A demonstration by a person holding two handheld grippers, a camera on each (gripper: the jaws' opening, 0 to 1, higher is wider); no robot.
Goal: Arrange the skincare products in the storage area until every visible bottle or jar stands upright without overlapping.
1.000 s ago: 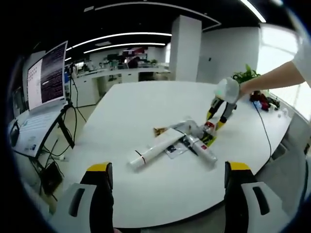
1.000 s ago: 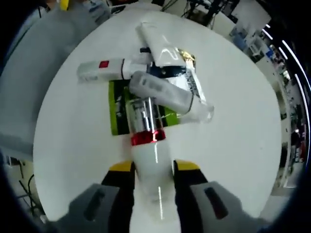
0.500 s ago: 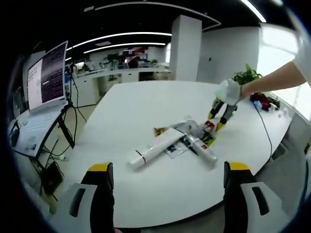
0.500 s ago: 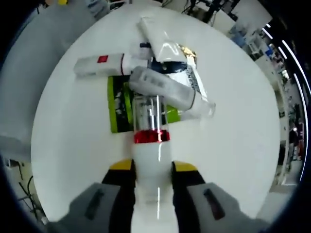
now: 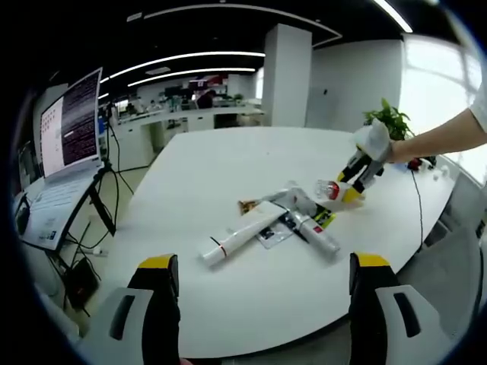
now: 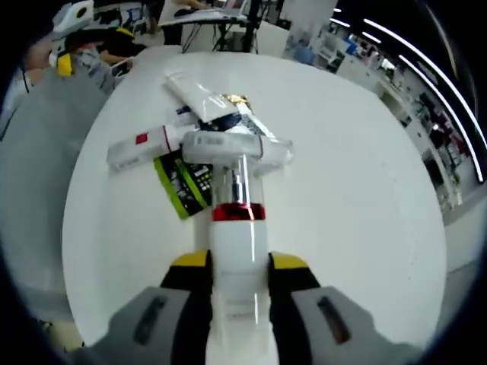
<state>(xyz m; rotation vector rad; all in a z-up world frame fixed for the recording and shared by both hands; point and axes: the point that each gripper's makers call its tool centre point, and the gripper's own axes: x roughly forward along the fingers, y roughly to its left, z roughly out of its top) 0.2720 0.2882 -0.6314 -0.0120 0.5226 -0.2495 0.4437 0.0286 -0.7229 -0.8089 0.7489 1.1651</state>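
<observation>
Right gripper (image 6: 232, 277) fingers clamped on white bottle (image 6: 237, 251), lifted over pile (image 5: 274, 224) on desk (image 5: 228, 160). Bottle rigid, probably light, glossy, slippery; hold mid-body. Left gripper (image 5: 255, 304) fingers apart, holding nothing.

left gripper (image 5: 259, 277): jaws spread wide, gripping nothing | right gripper (image 6: 238, 268): jaws clamped on white bottle (image 6: 236, 243), held out on a bare outstretched arm (image 5: 445, 137)
</observation>
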